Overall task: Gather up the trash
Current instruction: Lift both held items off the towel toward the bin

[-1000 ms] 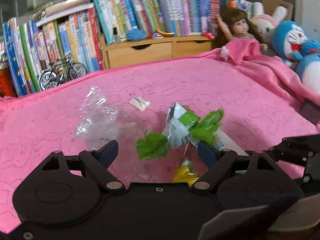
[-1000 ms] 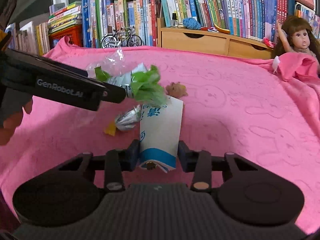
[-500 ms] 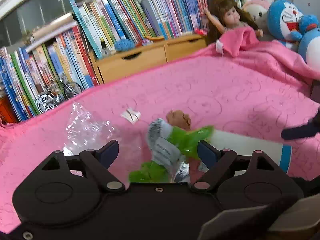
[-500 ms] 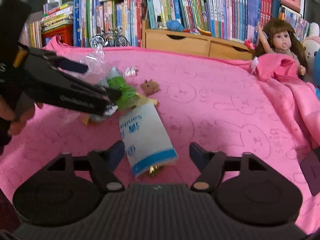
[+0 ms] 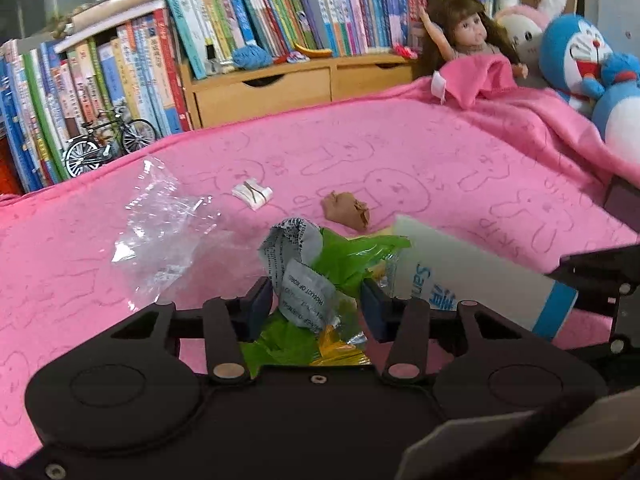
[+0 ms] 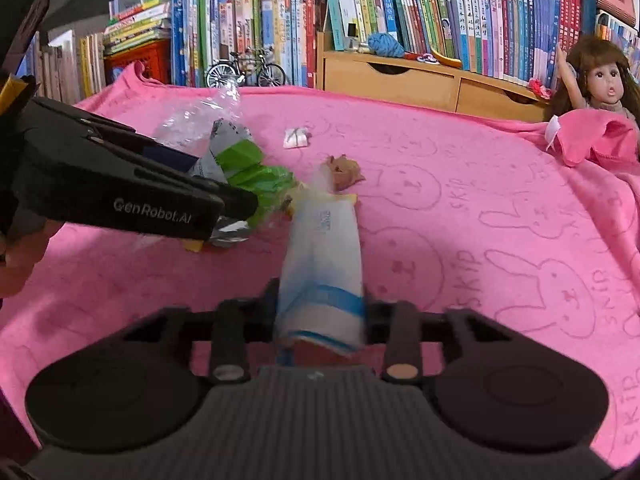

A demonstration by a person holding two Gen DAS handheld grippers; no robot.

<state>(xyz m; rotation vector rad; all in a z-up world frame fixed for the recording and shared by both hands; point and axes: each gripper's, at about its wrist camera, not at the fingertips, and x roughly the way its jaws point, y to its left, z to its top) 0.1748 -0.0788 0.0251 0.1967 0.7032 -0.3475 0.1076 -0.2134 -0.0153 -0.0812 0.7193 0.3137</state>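
Note:
A crumpled green and silver wrapper [image 5: 304,264] sits between the fingers of my left gripper [image 5: 316,306], which is shut on it, just above the pink blanket [image 5: 440,152]. A yellow wrapper scrap [image 5: 336,348] lies under it. My right gripper [image 6: 322,308] is shut on the blue-banded end of a white box [image 6: 324,248] that points away from me. In the right wrist view the left gripper [image 6: 140,196] comes in from the left with the wrapper [image 6: 248,168]. Clear plastic film [image 5: 164,228], a brown paper ball [image 5: 346,212] and a small white scrap [image 5: 253,194] lie loose.
A doll [image 5: 468,36] and plush toys [image 5: 580,52] sit at the blanket's far right. Rows of books, a wooden drawer unit [image 5: 288,88] and a toy bicycle [image 5: 108,146] line the back edge. A hand [image 6: 16,264] holds the left gripper.
My left gripper has closed from wide open onto the green and silver wrapper. My right gripper stood open around the white box half a second ago and is shut on it again.

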